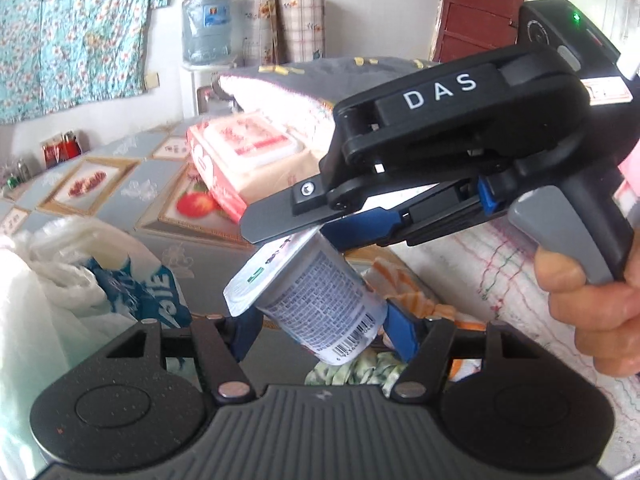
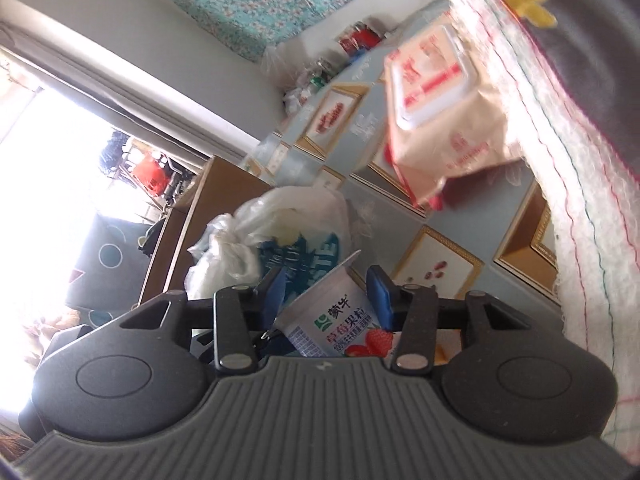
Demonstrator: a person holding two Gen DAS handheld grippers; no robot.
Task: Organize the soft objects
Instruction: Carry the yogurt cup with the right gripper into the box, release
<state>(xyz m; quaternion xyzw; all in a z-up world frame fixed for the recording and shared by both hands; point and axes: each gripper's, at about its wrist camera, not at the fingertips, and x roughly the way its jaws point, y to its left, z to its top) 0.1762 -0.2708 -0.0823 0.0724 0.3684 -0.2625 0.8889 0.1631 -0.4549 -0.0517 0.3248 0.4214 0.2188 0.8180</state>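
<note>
- The yogurt cup was up in the air over the patterned tablecloth, tilted hard, foil lid toward the white plastic bag.
- Our left gripper looked clamped on the cup's body, blue pads pressing its two sides.
- Our right gripper was on the same cup from above. In the left wrist view its flat finger sat on the lid rim. In the right wrist view the cup stood between its blue pads, which looked tight on the walls, so we'd call it gripped by both claws at once.
- A hand was squeezing the right tool's grey trigger.
- Further out: a wet-wipes pack leaning against a folded blanket, and a water jug at the back.
- What worried us: two grips on one thin plastic cup. Pulling in different directions, or squeezing harder, could crush the wall or pop the foil, and with that tilt the yogurt would go onto the cloth or the bag.
- Letting one go carelessly could also let it swing and slip.
</note>
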